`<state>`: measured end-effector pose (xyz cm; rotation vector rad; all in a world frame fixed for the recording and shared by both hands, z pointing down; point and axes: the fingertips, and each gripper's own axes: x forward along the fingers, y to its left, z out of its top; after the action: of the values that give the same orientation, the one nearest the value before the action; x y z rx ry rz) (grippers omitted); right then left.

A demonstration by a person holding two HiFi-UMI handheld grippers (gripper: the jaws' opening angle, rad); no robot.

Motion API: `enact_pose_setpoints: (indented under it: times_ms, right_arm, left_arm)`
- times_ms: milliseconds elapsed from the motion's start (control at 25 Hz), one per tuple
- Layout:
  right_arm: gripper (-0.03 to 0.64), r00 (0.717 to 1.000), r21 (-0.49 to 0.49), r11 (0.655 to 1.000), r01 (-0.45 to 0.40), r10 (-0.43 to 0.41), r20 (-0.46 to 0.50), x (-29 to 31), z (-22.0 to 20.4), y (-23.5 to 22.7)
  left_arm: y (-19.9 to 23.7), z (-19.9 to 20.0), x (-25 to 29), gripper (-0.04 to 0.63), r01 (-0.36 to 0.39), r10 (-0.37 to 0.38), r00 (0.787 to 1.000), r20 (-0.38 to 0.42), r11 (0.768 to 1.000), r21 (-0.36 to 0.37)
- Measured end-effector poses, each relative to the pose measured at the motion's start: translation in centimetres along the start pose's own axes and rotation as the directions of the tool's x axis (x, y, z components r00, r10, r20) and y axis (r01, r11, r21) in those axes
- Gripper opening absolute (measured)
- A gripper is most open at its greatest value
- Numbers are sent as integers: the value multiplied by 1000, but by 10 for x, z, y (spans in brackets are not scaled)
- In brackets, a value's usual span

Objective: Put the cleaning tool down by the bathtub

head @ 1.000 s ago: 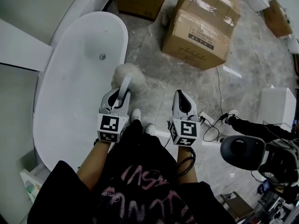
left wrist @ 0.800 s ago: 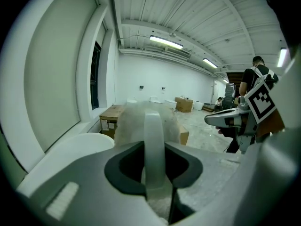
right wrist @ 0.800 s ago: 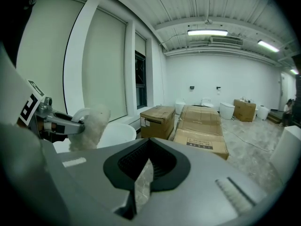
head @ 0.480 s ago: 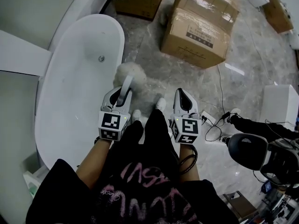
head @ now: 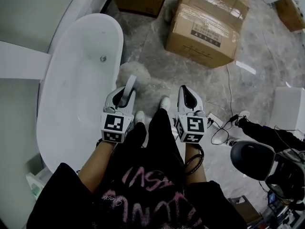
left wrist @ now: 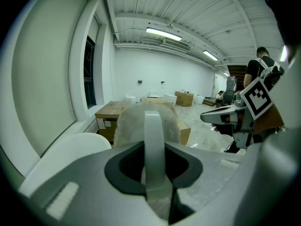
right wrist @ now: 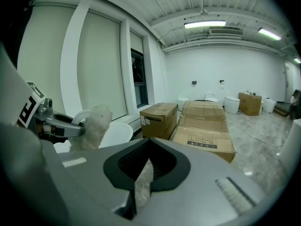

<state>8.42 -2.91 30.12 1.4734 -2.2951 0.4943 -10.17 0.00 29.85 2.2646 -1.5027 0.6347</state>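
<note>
Two handheld grippers reach out over a grey marble floor (head: 157,75), seen from above the person who holds them. The left gripper (head: 124,95) has its jaws clamped on the pale curved handle (head: 129,86) of the cleaning tool. The tool's fluffy white head (head: 135,72) points forward, held in the air just beside the right rim of the bathtub (head: 76,94). The right gripper (head: 188,97) is level with the left one and well apart from the tool, with its jaws closed together and nothing between them. The long white bathtub lies to the person's left. Two white shoes (head: 164,103) show between the grippers. Several brown cardboard boxes (head: 207,27) stand on the floor farther ahead.
</note>
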Motion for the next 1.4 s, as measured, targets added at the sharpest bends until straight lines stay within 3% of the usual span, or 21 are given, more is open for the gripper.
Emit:
enact_pose_setpoints:
  times_ms: [1080,1400]
  right_arm:
    - [9,983,-9,994,-107,105,-148,91,-74,-38]
    - [9,974,14,991,-135,135,-184,129,-103,-48]
  left_arm:
    - [22,-72,108,74,-108,84,983,-162,983,-149]
    - [26,-110,146,74,-108,73,971,-227,983,-146]
